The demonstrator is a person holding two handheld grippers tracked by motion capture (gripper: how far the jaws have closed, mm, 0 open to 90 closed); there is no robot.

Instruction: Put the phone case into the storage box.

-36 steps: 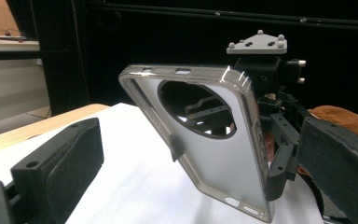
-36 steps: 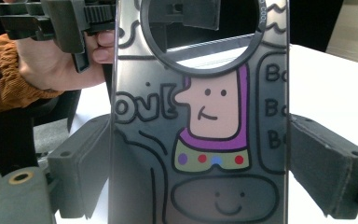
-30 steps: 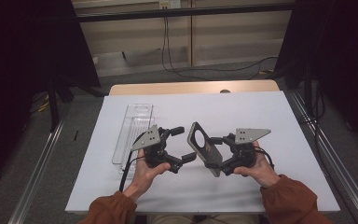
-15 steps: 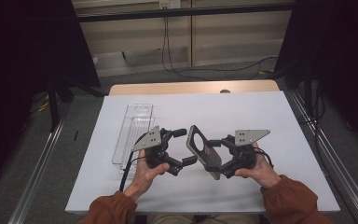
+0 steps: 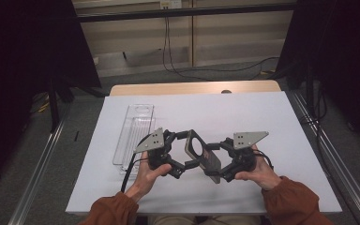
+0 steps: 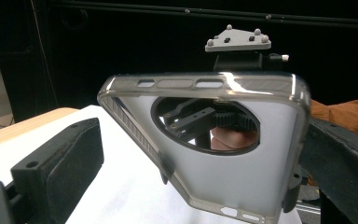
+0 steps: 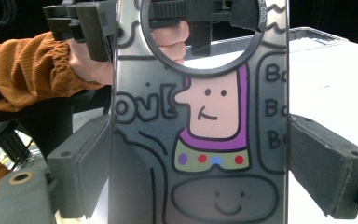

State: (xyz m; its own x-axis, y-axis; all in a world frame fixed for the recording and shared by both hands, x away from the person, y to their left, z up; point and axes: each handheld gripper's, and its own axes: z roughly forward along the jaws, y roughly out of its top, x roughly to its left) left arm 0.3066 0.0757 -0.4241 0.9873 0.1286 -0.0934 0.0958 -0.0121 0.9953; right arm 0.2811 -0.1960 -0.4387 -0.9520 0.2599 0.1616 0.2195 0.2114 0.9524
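Note:
A grey translucent phone case (image 5: pixel 201 154) with a round camera hole is held up above the white table (image 5: pixel 272 122), between my two grippers. Its cartoon-printed back (image 7: pixel 200 140) faces the right gripper view. My right gripper (image 5: pixel 217 162) is shut on it, a pad pressing on each long edge (image 7: pixel 199 161). My left gripper (image 5: pixel 187 150) stands open around the case's camera end (image 6: pixel 242 177). Its left pad (image 6: pixel 70 158) is well clear of the case, and its right jaw sits close by the case's edge.
A clear plastic tray (image 5: pixel 133 133) lies on the table left of the hands. A wooden table edge (image 5: pixel 192 87) runs along the far side of the white sheet. Metal rails (image 5: pixel 42 164) flank the table, and cables trail on the floor beyond.

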